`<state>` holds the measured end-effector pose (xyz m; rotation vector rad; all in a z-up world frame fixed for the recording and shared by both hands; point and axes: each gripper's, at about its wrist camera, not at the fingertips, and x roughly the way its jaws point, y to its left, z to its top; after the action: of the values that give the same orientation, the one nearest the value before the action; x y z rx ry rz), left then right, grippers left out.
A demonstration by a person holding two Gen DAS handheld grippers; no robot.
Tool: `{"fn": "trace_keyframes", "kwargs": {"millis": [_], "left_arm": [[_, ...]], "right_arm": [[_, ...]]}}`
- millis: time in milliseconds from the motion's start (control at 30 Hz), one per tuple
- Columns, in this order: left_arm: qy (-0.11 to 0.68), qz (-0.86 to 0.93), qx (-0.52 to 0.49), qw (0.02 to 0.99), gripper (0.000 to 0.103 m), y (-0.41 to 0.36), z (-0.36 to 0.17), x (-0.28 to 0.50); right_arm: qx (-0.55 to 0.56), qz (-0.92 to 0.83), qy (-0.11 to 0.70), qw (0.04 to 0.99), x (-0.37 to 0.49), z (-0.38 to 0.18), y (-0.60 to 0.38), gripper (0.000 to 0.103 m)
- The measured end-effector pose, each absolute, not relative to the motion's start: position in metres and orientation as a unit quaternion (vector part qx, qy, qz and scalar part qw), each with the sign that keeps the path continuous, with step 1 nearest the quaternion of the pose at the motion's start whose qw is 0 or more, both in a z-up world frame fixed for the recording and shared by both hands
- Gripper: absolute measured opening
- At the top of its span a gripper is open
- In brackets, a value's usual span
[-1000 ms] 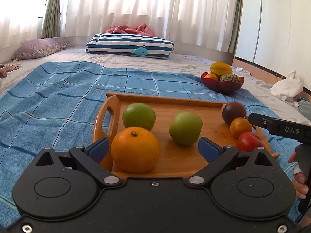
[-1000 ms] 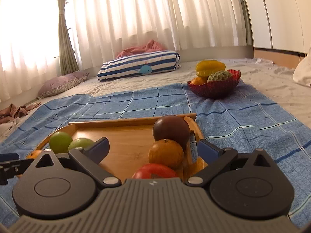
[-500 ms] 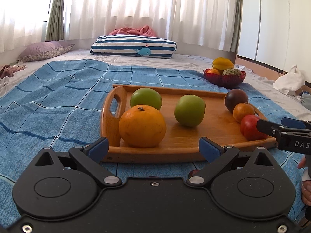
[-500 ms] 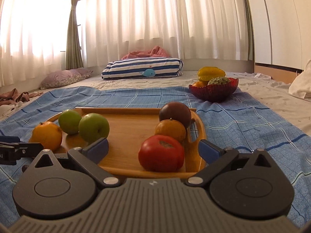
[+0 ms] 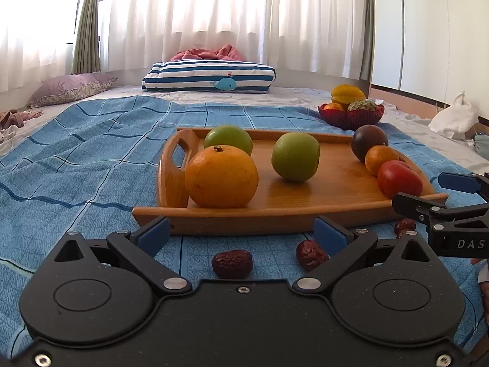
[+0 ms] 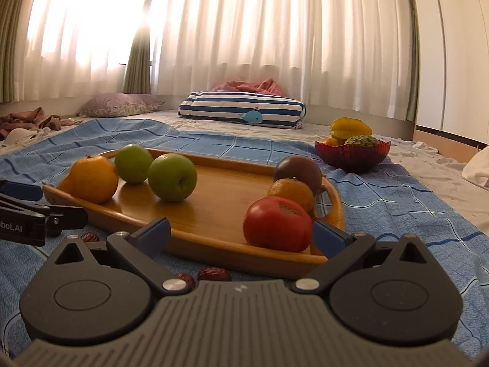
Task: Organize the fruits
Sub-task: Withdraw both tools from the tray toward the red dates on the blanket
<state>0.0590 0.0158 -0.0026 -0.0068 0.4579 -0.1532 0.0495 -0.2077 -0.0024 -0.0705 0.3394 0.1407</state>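
A wooden tray [image 5: 336,180] [image 6: 226,195] lies on the blue blanket. On its left side are a large orange [image 5: 221,177] [image 6: 91,179] and two green apples [image 5: 295,156] [image 6: 172,177]. On its right side a dark purple fruit [image 5: 368,142], a small orange [image 5: 380,159] and a red tomato [image 5: 398,179] [image 6: 276,224] stand in a row. Three dried red dates [image 5: 232,263] [image 6: 214,274] lie on the blanket in front of the tray. My left gripper [image 5: 241,233] is open just short of the tray's front edge. My right gripper [image 6: 242,234] is open before the tomato corner.
A red bowl [image 5: 351,117] [image 6: 351,153] with a yellow starfruit and other fruit sits behind the tray on the right. A striped whale pillow [image 5: 211,78] and a purple pillow [image 5: 70,87] lie farther back. A white bag [image 5: 455,116] rests at far right.
Both grippers have drawn back and dropped lower, away from the tray. The dates on the blanket in front of the tray have come into view. The fruit has not moved.
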Motion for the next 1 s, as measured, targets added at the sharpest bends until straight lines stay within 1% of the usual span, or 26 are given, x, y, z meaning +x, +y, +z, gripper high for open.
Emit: {"fn": "trace_keyframes", "kwargs": {"millis": [267,433,800,900,1000], "left_arm": [[0.225,-0.073,0.004,0.972,0.1,0.014,-0.009,0.051],[0.224,-0.067,0.005,0.972,0.1,0.013,-0.01,0.049],[0.231,-0.068,-0.003,0.971,0.1,0.014,-0.015,0.04],[0.23,-0.066,-0.004,0.971,0.098,0.015,-0.015,0.035],[0.225,-0.058,-0.001,0.973,0.091,0.016,-0.014,0.03]], "right_arm": [[-0.019,0.087,0.191,0.978,0.044,-0.015,-0.209,0.103],[-0.002,0.08,0.186,0.979,0.043,-0.016,-0.214,0.103],[-0.069,0.077,0.168,0.98,0.034,-0.018,-0.197,0.103],[-0.061,0.076,0.173,0.98,0.033,-0.018,-0.198,0.1],[-0.045,0.071,0.18,0.98,0.034,-0.018,-0.201,0.097]]}}
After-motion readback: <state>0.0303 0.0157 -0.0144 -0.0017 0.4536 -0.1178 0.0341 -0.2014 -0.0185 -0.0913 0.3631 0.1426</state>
